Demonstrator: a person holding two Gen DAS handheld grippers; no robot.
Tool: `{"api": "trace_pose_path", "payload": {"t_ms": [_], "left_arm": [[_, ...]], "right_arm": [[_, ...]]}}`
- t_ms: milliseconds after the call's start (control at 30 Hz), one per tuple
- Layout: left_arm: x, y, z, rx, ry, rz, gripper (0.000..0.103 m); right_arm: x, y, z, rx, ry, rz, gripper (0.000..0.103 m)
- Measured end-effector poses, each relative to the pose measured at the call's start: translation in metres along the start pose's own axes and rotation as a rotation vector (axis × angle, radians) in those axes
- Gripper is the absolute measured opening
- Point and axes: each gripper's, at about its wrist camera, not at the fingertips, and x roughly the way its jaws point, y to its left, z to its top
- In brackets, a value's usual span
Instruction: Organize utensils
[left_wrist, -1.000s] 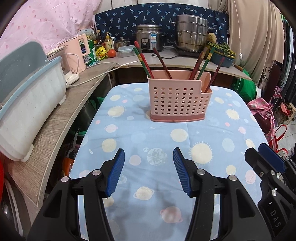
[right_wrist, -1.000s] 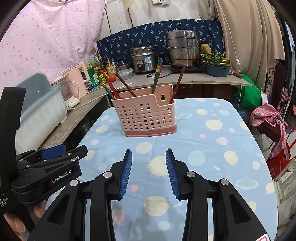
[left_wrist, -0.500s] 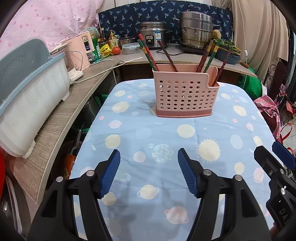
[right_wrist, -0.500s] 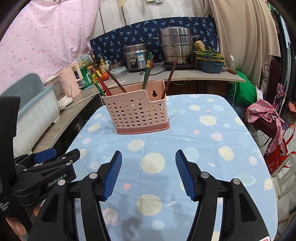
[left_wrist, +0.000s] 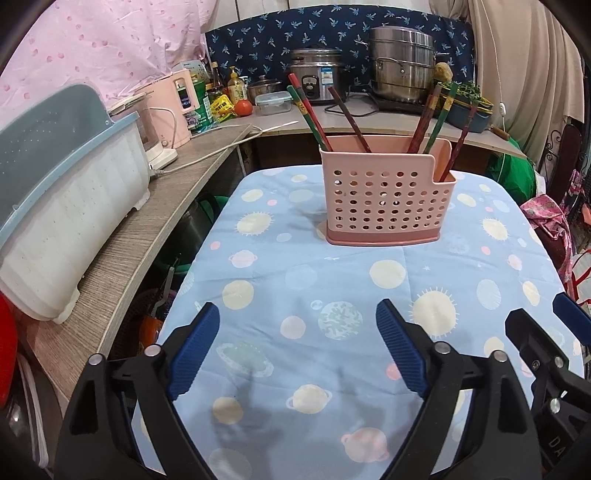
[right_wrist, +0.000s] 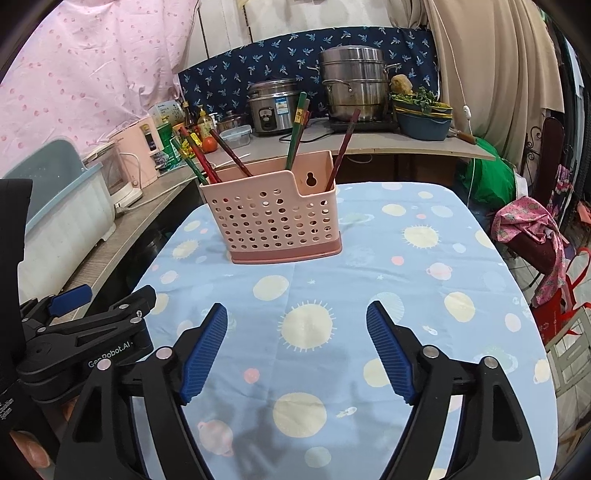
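Observation:
A pink perforated utensil basket (left_wrist: 384, 195) (right_wrist: 275, 221) stands upright on the far half of the table, on a blue planet-print cloth (left_wrist: 332, 288) (right_wrist: 369, 280). Several red, brown and green chopsticks (left_wrist: 314, 114) (right_wrist: 295, 136) lean out of its compartments. My left gripper (left_wrist: 297, 347) hovers over the near cloth, its jaws opening wide with nothing between them. My right gripper (right_wrist: 297, 347) is level with it on the right, its jaws also opening and empty. Each gripper shows at the edge of the other's view: the right gripper (left_wrist: 546, 350) and the left gripper (right_wrist: 85, 325).
A wooden counter (left_wrist: 122, 236) runs along the left with a white and blue dish rack (left_wrist: 62, 192) and a pink appliance (left_wrist: 168, 110). Behind are a rice cooker (left_wrist: 317, 79), steel pots (left_wrist: 402, 70) and a blue basin (right_wrist: 424, 122). Bags and cloth (right_wrist: 532, 236) crowd the right side.
Both grippers' jaws have spread apart from a narrow gap to a wide one. The basket and chopsticks have stayed in place, and both views have shifted only slightly.

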Motion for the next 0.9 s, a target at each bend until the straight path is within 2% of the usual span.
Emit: {"api": "trace_pose_path", "payload": {"t_ms": [67,300,400,433,467,900], "left_arm": [[0.001,0.001,0.001,0.0,-0.004,0.006,0.086],[0.01,0.002,0.006,-0.003,0.001,0.015,0.091],[0.011,0.001,0.006,-0.001,0.0,0.011,0.093],[0.012,0.002,0.007,0.0,0.0,0.007,0.094],[0.012,0.001,0.007,0.002,0.001,0.003,0.094],[0.02,0.0,0.01,0.006,0.006,0.022,0.096]], "right_arm": [[0.001,0.001,0.001,-0.007,-0.004,-0.007,0.083],[0.007,0.002,0.005,-0.014,-0.008,-0.026,0.085],[0.012,0.0,0.007,-0.01,0.0,-0.031,0.089],[0.013,-0.001,0.007,-0.006,-0.001,-0.033,0.095],[0.013,-0.001,0.007,-0.005,-0.001,-0.035,0.097],[0.022,-0.003,0.01,0.013,0.022,-0.065,0.097]]}}
